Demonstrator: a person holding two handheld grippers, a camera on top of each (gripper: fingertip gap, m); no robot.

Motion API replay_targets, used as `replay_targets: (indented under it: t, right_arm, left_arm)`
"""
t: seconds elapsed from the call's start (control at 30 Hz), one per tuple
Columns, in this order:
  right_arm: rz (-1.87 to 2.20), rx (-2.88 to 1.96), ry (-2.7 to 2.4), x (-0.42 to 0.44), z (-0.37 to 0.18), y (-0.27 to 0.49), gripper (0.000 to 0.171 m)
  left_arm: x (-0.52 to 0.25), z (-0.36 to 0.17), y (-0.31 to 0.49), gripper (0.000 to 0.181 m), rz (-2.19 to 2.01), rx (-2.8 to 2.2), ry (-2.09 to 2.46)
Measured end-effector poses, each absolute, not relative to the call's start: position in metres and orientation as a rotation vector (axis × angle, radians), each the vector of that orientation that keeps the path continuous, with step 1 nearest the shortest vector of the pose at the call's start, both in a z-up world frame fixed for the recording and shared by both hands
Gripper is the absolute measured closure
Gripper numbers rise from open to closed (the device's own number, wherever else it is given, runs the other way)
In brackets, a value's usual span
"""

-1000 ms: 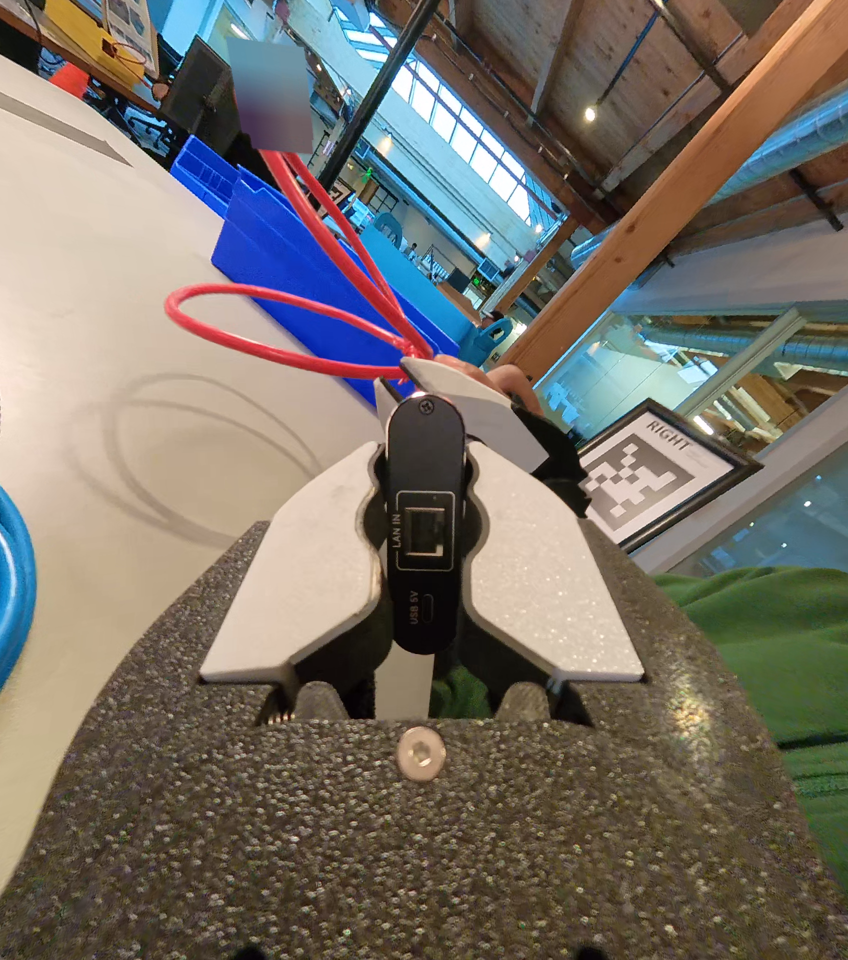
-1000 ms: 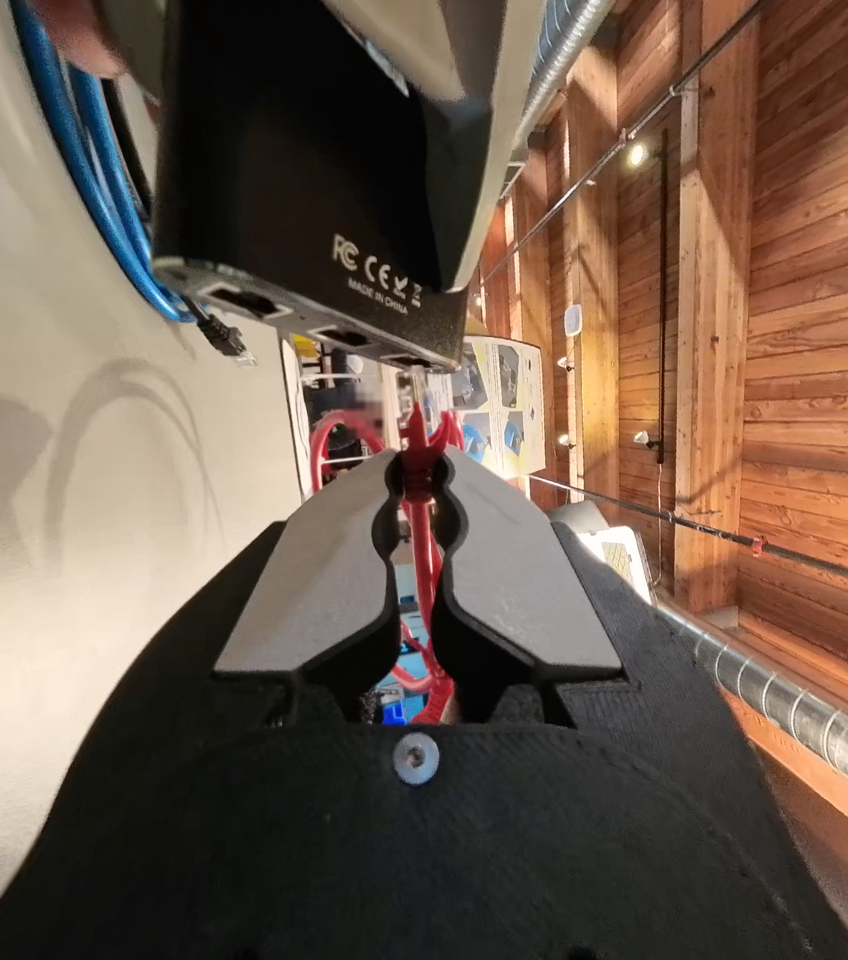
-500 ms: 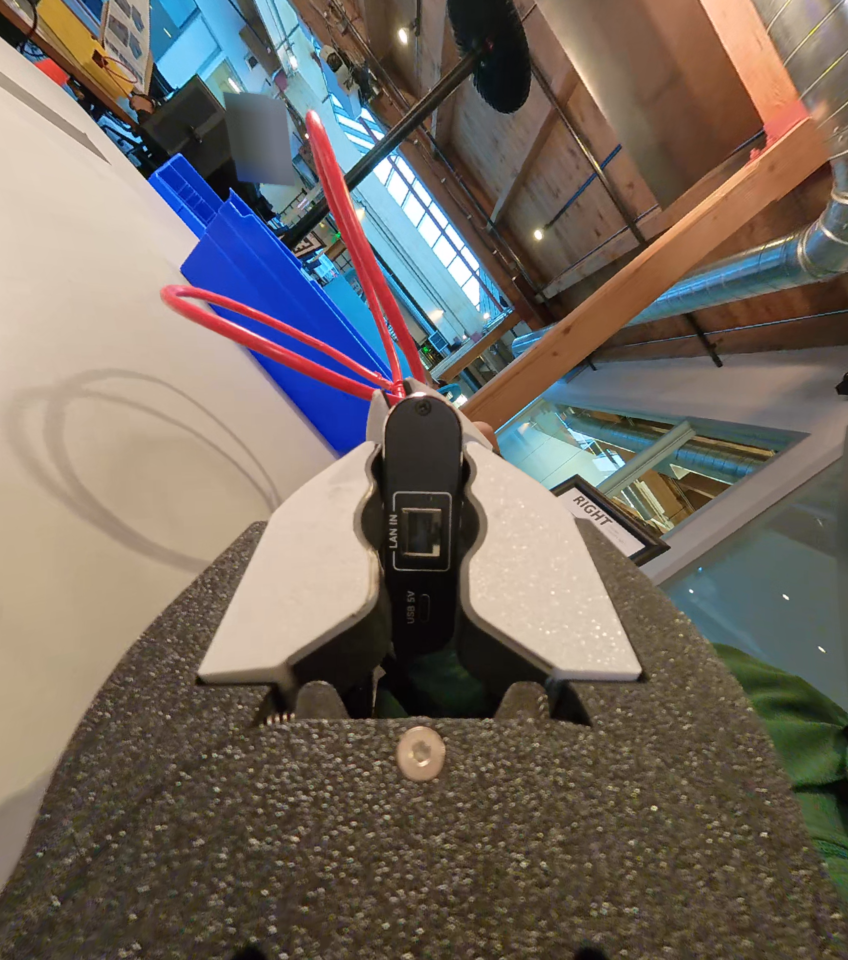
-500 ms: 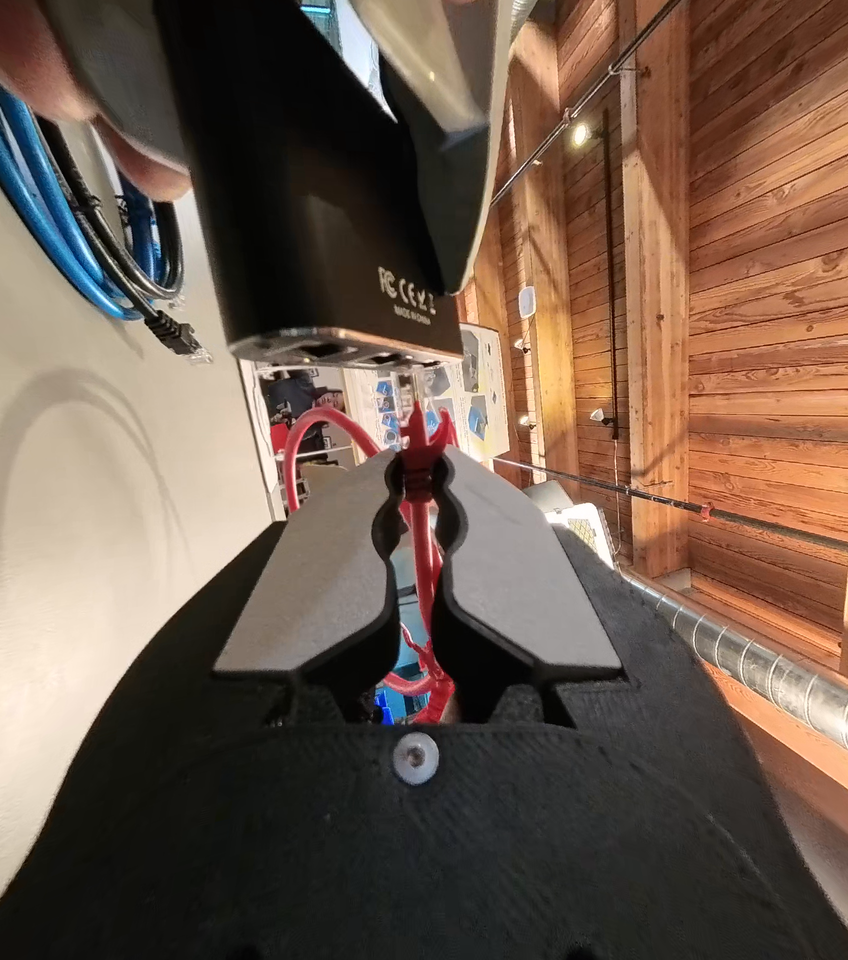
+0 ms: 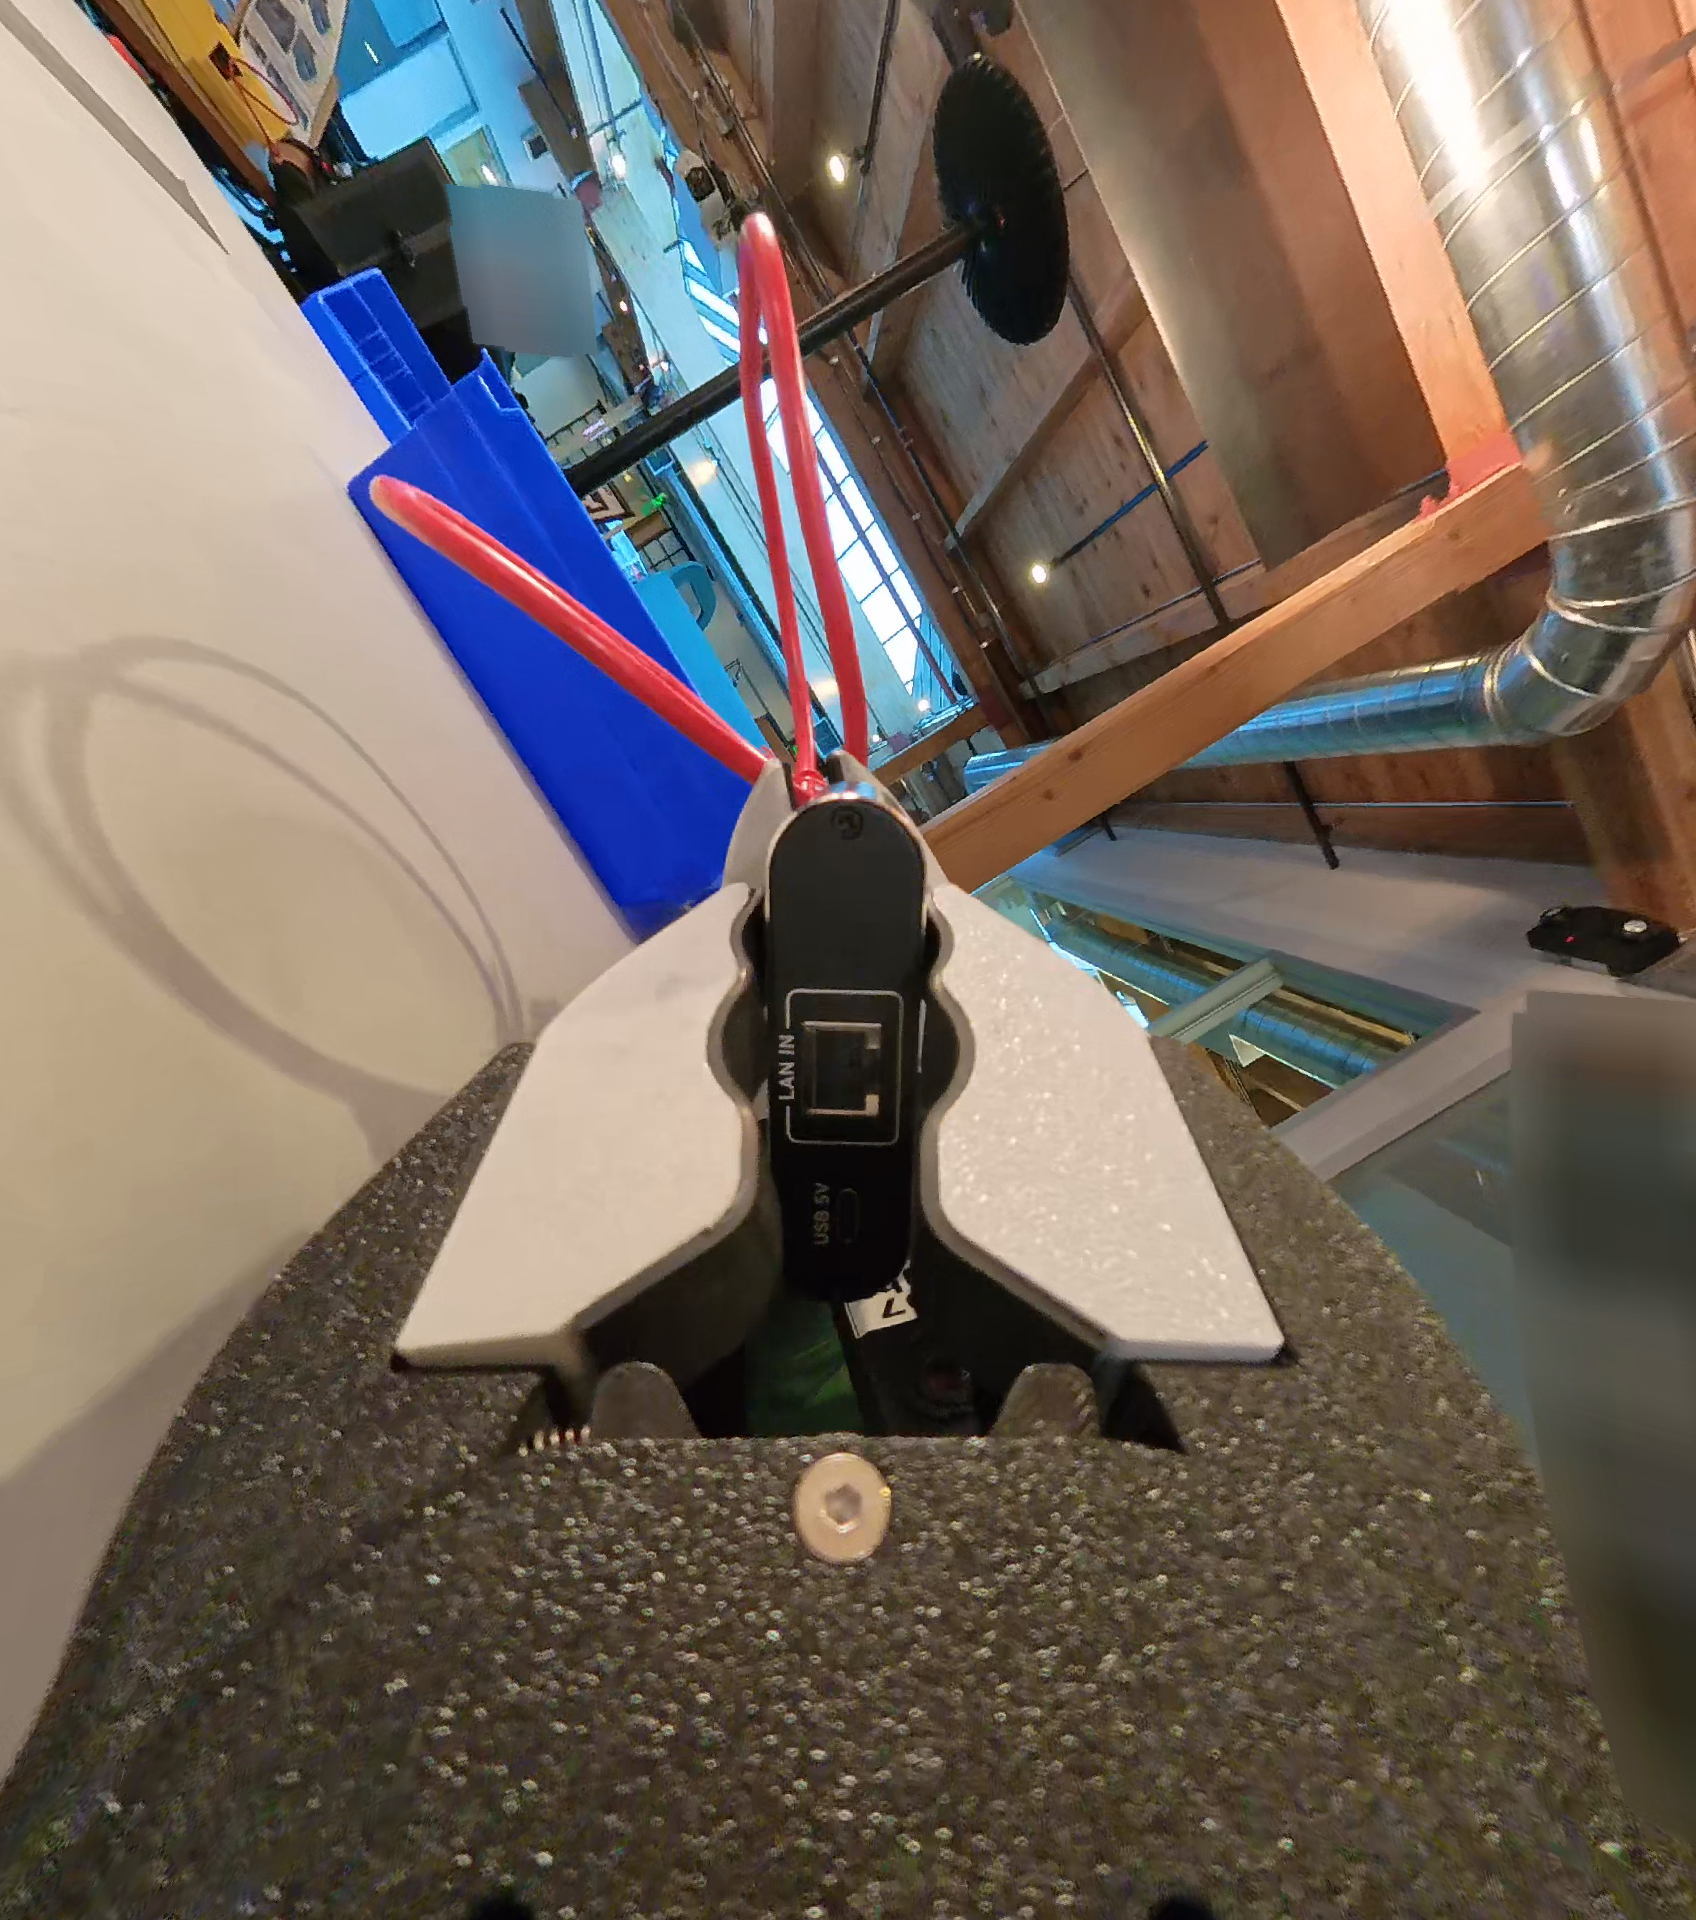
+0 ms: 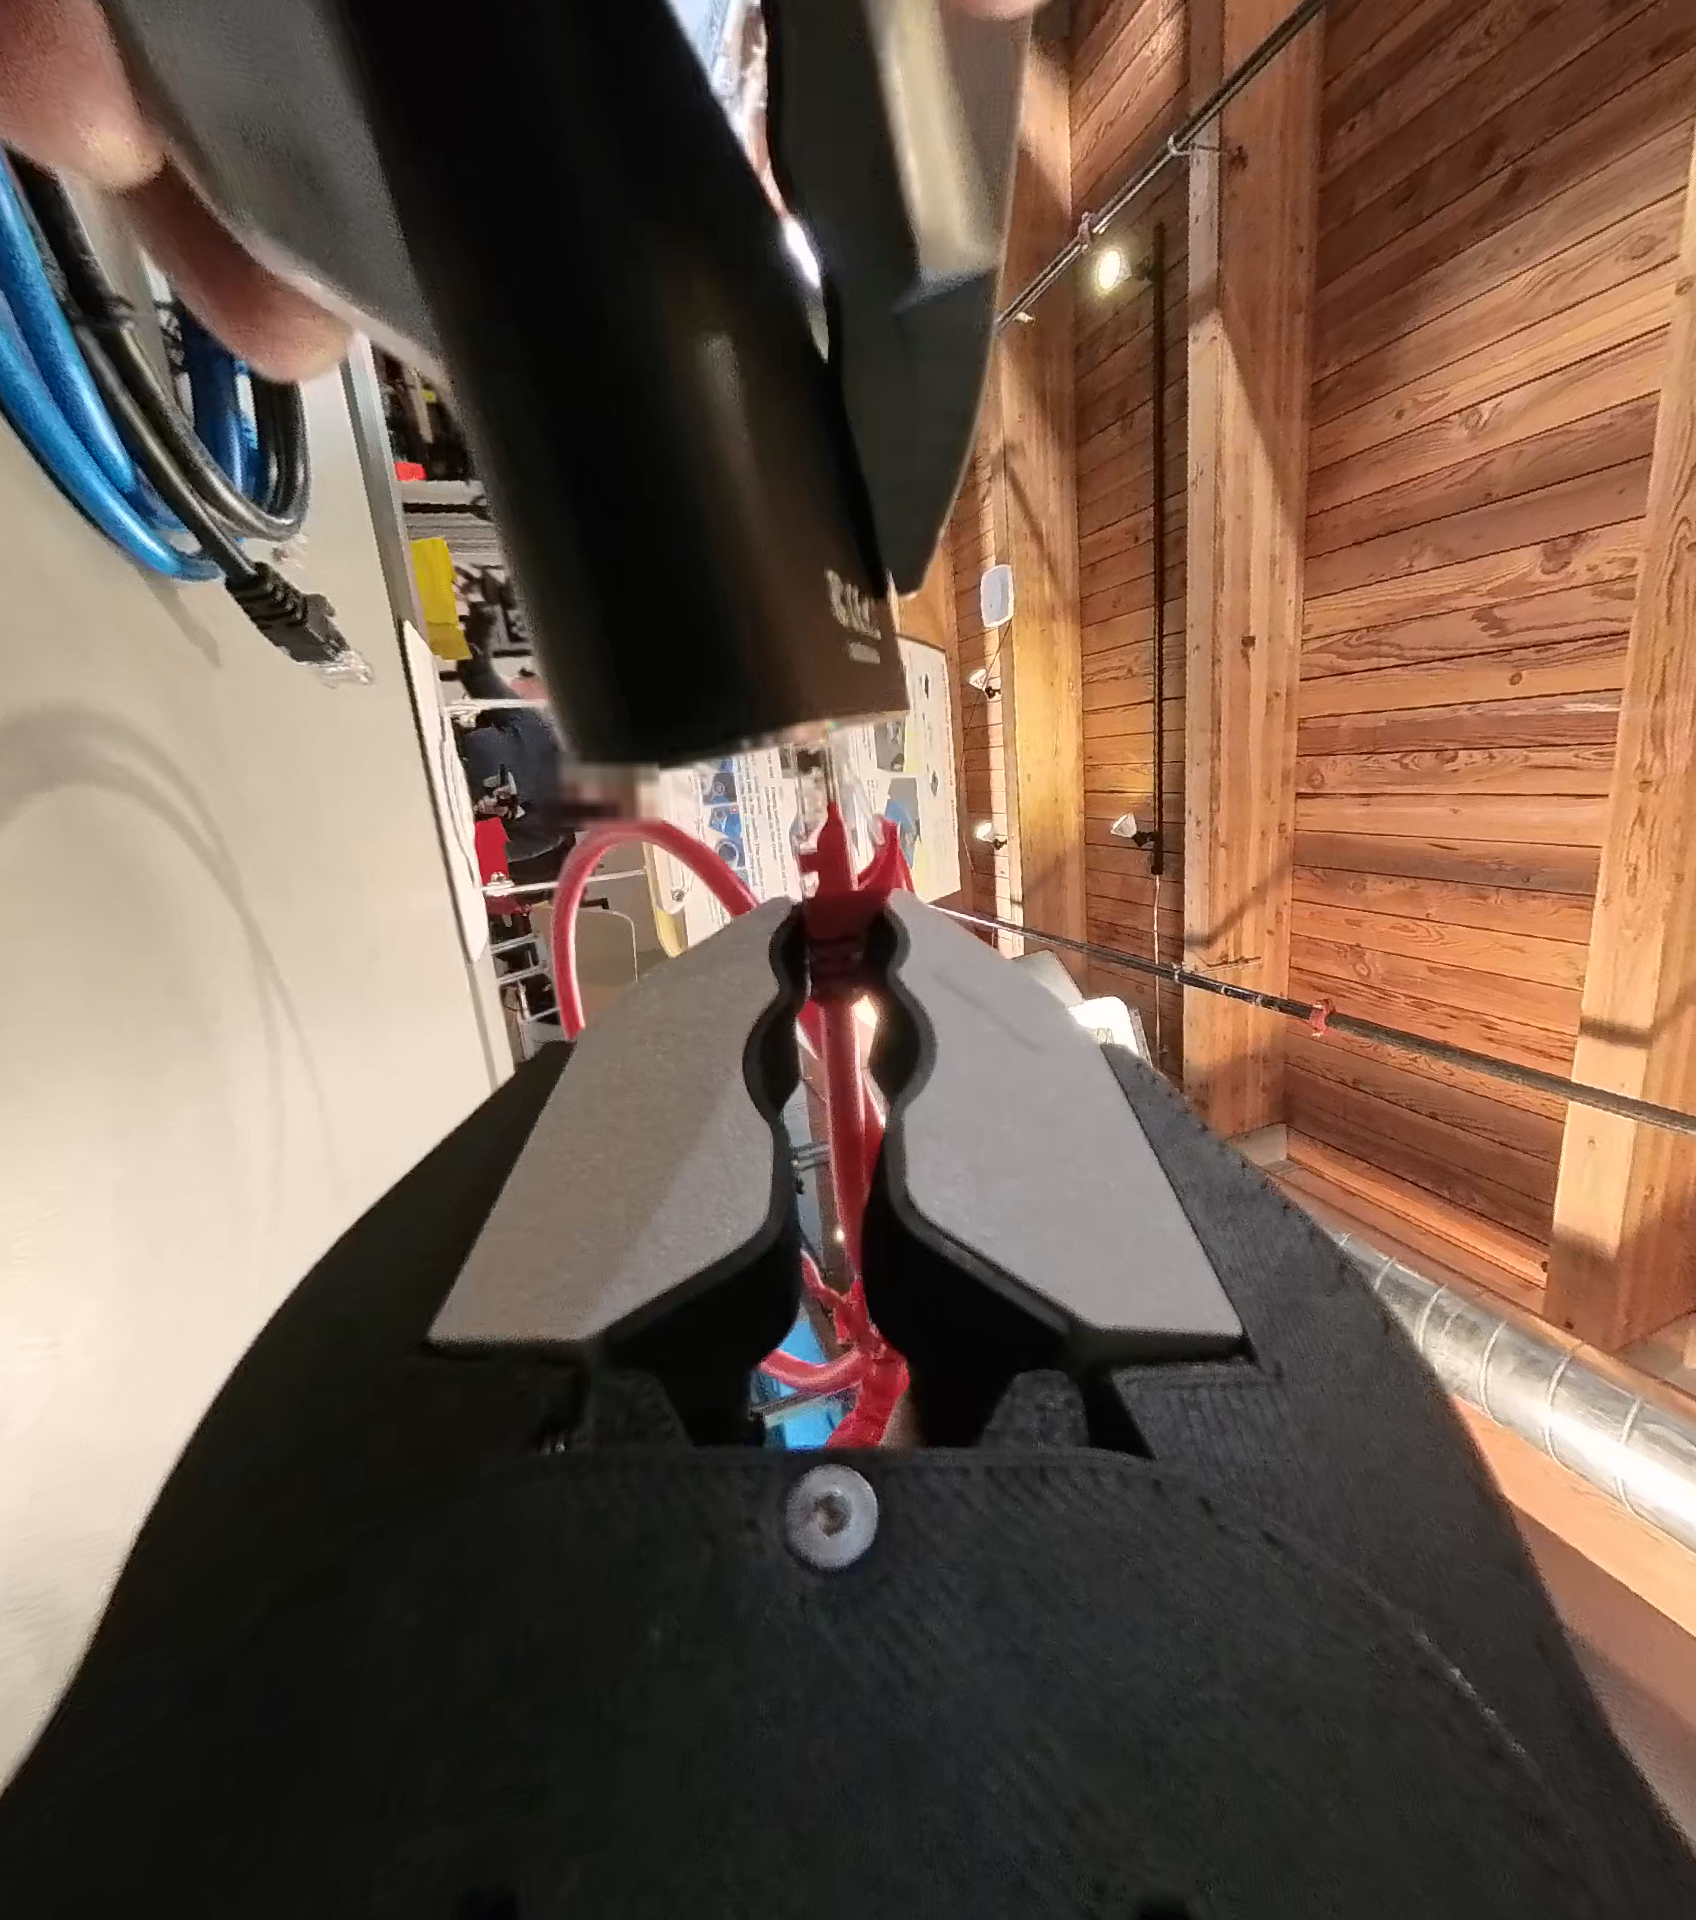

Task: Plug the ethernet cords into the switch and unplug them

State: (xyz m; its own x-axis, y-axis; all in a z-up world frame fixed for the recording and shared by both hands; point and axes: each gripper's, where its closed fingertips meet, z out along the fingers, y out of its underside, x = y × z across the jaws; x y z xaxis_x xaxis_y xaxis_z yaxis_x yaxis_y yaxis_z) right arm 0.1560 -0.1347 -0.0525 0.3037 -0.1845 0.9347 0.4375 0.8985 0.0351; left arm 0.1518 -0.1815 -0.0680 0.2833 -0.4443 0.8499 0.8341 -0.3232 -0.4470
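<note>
My left tool [image 5: 844, 925] grips the black switch [image 5: 846, 1049] edge-on between its grey fingers [image 5: 615, 1122], lifted off the bench [image 5: 96, 727], with one end port and a small socket facing the camera. Past the switch's far end, the red cord [image 5: 553, 613] loops up and out toward a blue bin [image 5: 553, 582] standing at the back of the bench.

My right tool [image 6: 839, 935] is closed narrow on the red cord's plug [image 6: 833, 883], the plug tip pointing at the switch's port edge [image 6: 719, 499] just ahead; I cannot tell whether the tip touches it. The cord trails back between the fingers [image 6: 636, 1132]. The switch hangs above, held by the left tool's finger [image 6: 917, 260]. Farther left, a blue cord [image 6: 44, 353] and a black cord [image 6: 231, 520] lie coiled on the bench [image 6: 148, 987], the black plug [image 6: 298, 623] resting free.
</note>
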Motion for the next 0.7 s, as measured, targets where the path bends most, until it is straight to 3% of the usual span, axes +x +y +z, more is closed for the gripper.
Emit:
replay_targets:
  t: [0.7]
  right_arm:
    - [-0.444,-0.019,-1.104,0.173,-0.039,-0.139,0.161]
  left_arm:
    - [0.181,-0.069,-0.182,0.155,-1.489,-1.331,-0.426]
